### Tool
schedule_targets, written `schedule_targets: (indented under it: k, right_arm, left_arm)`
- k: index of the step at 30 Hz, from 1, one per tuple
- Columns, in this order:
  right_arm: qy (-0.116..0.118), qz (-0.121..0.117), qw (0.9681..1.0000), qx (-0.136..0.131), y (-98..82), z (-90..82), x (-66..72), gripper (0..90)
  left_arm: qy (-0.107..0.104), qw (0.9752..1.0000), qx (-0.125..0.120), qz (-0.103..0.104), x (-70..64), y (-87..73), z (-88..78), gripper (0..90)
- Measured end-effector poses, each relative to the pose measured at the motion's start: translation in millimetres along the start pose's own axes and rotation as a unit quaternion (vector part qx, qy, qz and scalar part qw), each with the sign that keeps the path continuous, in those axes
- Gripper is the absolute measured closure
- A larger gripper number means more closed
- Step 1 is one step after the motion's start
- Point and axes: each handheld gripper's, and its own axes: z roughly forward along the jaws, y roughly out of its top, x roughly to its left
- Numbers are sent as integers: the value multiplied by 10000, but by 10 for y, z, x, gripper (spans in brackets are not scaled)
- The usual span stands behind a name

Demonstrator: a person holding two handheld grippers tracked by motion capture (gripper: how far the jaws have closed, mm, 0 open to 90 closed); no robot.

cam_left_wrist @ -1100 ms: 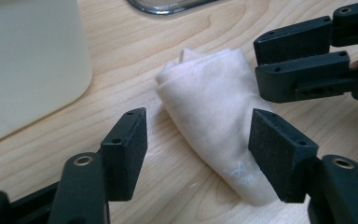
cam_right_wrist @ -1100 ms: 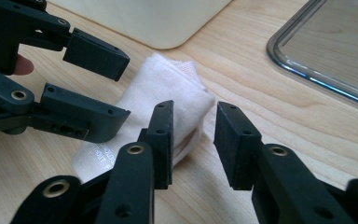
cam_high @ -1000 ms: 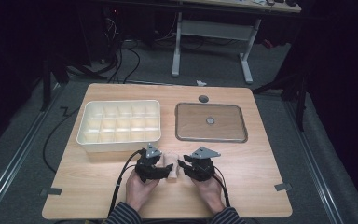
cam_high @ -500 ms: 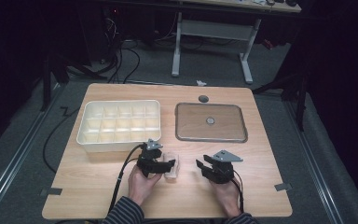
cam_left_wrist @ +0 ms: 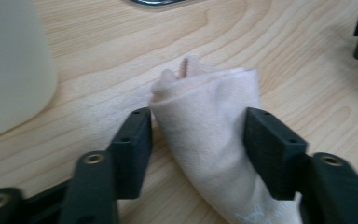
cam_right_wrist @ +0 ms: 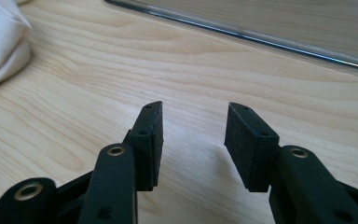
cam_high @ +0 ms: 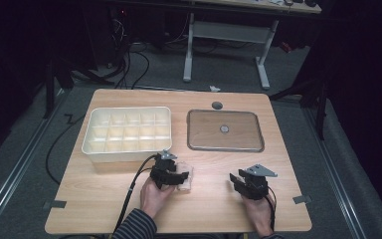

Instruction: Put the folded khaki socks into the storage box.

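A folded white cloth (cam_high: 187, 184) (cam_left_wrist: 205, 121) lies on the wooden table (cam_high: 209, 209) near its front edge. My left gripper (cam_high: 181, 176) (cam_left_wrist: 198, 135) is at the cloth, and its jaws have just been closing. Both pads now press the bunched cloth from either side. My right gripper (cam_high: 235, 180) (cam_right_wrist: 193, 126) rests off to the right, apart from the cloth. Its jaws have just been opening and nothing is between them. In the right gripper view the cloth (cam_right_wrist: 0, 37) lies at the far left.
A white box with several compartments (cam_high: 127, 150) stands at the back left. A flat metal tray (cam_high: 225, 145) (cam_right_wrist: 261, 28) sits at the back right, with a small dark disc (cam_high: 217, 105) behind it. The box wall (cam_left_wrist: 9, 70) is close to the left gripper.
My right hand has slid to the right, away from the cloth and the left gripper. The left hand has stayed at the cloth, its jaws narrower around it.
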Motion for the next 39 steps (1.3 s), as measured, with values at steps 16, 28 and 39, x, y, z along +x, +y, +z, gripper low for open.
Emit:
schedule_targets:
  k: [16, 28, 39]
  right_arm:
    - [-246, -64, 9993, 268, -31, 54, -24, 491]
    - [-231, -76, 9993, 286, -26, 65, -19, 438]
    - [-239, -66, 9993, 295, -24, 67, -19, 424]
  left_arm:
    - [-185, 9997, 25, 140, -5, -3, -44, 694]
    - [-305, 9993, -49, 232, -57, -10, -111, 712]
    - [-334, 9990, -198, 232, -5, 13, -291, 713]
